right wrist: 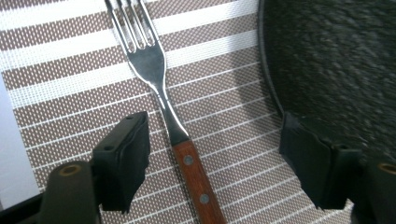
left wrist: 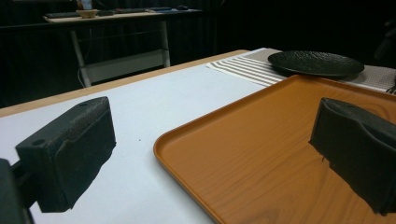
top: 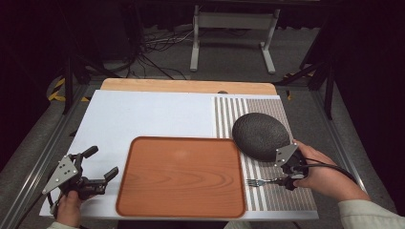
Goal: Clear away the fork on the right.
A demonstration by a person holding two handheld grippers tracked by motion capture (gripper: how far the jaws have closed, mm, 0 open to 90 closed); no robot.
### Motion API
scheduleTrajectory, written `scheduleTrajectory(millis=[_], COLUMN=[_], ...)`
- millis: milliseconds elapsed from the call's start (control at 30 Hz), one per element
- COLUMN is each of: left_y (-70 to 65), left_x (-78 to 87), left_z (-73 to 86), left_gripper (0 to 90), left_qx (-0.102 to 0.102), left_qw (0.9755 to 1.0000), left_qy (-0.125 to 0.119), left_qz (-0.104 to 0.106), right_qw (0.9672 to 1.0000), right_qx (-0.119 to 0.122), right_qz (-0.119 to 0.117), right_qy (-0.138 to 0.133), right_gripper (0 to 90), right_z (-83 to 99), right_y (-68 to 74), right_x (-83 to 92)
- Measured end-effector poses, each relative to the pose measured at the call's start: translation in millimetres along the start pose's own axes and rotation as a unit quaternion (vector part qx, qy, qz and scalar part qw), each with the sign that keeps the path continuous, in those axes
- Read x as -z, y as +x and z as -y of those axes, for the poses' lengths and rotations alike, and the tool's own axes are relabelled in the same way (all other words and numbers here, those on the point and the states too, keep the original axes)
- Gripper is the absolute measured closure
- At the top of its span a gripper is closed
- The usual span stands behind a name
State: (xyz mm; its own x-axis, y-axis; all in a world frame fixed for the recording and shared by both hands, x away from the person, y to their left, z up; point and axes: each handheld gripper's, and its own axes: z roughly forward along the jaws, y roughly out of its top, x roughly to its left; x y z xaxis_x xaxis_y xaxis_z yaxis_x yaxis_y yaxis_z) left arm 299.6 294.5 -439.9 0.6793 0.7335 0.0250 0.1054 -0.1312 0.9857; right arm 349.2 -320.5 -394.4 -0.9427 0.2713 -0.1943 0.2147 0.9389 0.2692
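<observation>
A fork (right wrist: pixel 163 88) with a wooden handle lies on the striped placemat (right wrist: pixel 60 74), tines away from me in the right gripper view. My right gripper (right wrist: pixel 215 161) is open right over the handle, one jaw on each side, not touching it. From above, the fork (top: pixel 261 182) lies below a black plate (top: pixel 261 135) and my right gripper (top: pixel 289 174) sits at its handle end. An orange wooden tray (top: pixel 181 176) lies in the middle. My left gripper (top: pixel 101 164) stands open at the tray's left edge, holding nothing.
The placemat (top: pixel 267 195) covers the right part of a white board (top: pixel 143 117) on the table. In the left gripper view the tray (left wrist: pixel 261 154) reaches toward the black plate (left wrist: pixel 315 63). A white stand and cables are on the floor behind.
</observation>
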Motion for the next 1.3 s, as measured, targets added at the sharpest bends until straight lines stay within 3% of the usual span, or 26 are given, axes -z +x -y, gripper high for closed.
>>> scheduleTrajectory(millis=[133, 500, 733, 1033, 1133, 1300], left_y=[-0.1, 0.3, 0.2, 0.0, 0.0, 0.5], left_x=[-0.1, 0.5, 0.3, -0.3, -0.4, 0.0], left_z=[0.1, 0.1, 0.0, 0.8, 1.0, 0.9], left_gripper=[0.8, 0.8, 0.8, 0.8, 0.8, 0.8], left_qx=[0.0, 0.001, 0.001, 0.003, 0.003, 0.002], left_qw=[1.0, 1.0, 1.0, 1.0, 1.0, 1.0], left_qy=[-0.001, -0.002, 0.0, -0.001, 0.0, 0.001], left_qz=[-0.001, -0.002, 0.001, 0.001, 0.001, 0.002], right_qw=[0.9998, 0.9962, 0.9915, 0.9853, 0.9832, 0.983], right_qx=[0.001, 0.036, 0.059, 0.082, 0.092, 0.096], right_qz=[-0.012, -0.052, -0.07, -0.084, -0.088, -0.091], right_qy=[0.015, 0.06, 0.092, 0.124, 0.131, 0.128], right_gripper=[34.4, 47.1, 56.8, 76.5, 77.1, 77.7], right_z=[-1.1, -3.6, -4.9, -9.6, -11.4, -11.2], right_y=[0.8, 0.6, 0.5, 0.6, 0.7, 0.1], right_x=[-5.5, -19.6, -20.9, -22.1, -22.2, -22.8])
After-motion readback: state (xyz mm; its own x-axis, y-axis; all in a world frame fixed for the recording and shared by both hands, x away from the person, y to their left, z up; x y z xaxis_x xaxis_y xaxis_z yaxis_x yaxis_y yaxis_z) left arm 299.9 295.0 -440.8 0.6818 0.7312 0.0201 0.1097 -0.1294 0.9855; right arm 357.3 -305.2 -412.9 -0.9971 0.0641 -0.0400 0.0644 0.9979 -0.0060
